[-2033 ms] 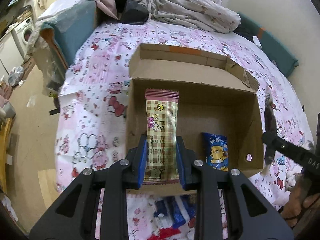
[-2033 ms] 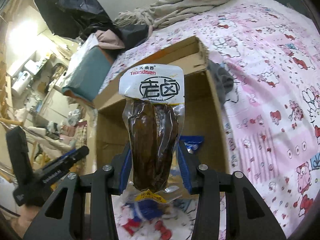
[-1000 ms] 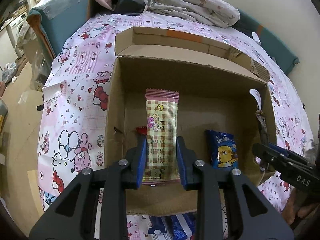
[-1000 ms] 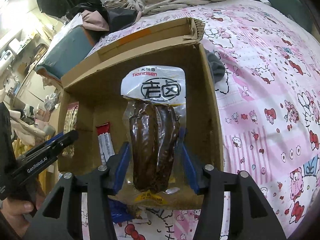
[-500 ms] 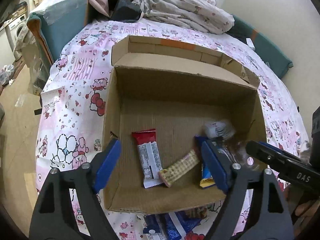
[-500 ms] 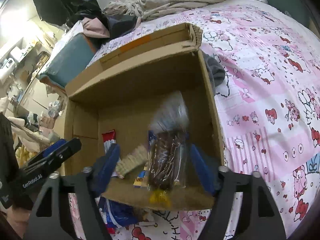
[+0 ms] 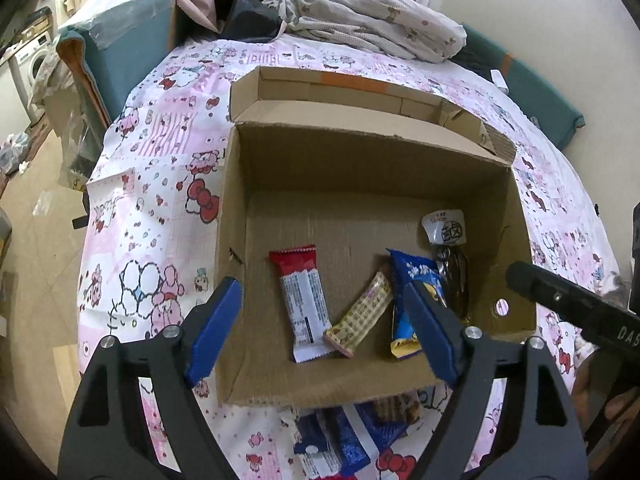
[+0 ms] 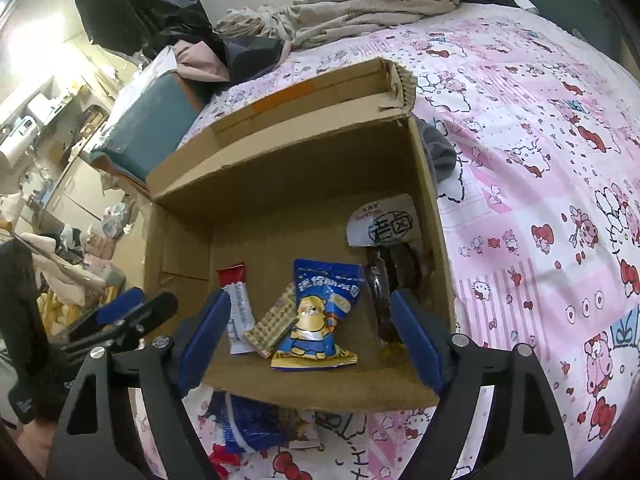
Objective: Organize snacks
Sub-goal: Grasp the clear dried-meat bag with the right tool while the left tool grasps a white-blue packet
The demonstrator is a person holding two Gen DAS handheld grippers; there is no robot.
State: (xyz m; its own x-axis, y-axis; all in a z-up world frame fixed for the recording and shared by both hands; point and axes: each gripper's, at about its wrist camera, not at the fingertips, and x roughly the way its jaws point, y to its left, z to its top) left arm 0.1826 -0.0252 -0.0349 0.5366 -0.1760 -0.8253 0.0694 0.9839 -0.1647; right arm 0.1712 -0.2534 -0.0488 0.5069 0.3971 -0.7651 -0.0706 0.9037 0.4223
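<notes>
An open cardboard box (image 7: pixel 360 160) (image 8: pixel 280 168) stands on the bed. On its floor lie a red-and-white bar (image 7: pixel 302 300) (image 8: pixel 239 312), a checked beige wafer bar (image 7: pixel 362 314) (image 8: pixel 274 322), a blue snack bag (image 7: pixel 412 280) (image 8: pixel 320 312) and a brown vacuum pack with a white top (image 7: pixel 450 248) (image 8: pixel 386 256). My left gripper (image 7: pixel 322 332) is open and empty above the box's near edge. My right gripper (image 8: pixel 310 340) is open and empty over the same edge.
More snack packets (image 7: pixel 352 436) (image 8: pixel 256 424) lie on the pink patterned sheet (image 7: pixel 152 200) just in front of the box. Crumpled bedding (image 7: pixel 360 12) and a teal cushion (image 7: pixel 116 48) sit at the far end. The floor drops off to the left.
Both grippers opened and let go: the checked wafer bar and the brown vacuum pack dropped into the box and now lie still. Both grippers have pulled back slightly.
</notes>
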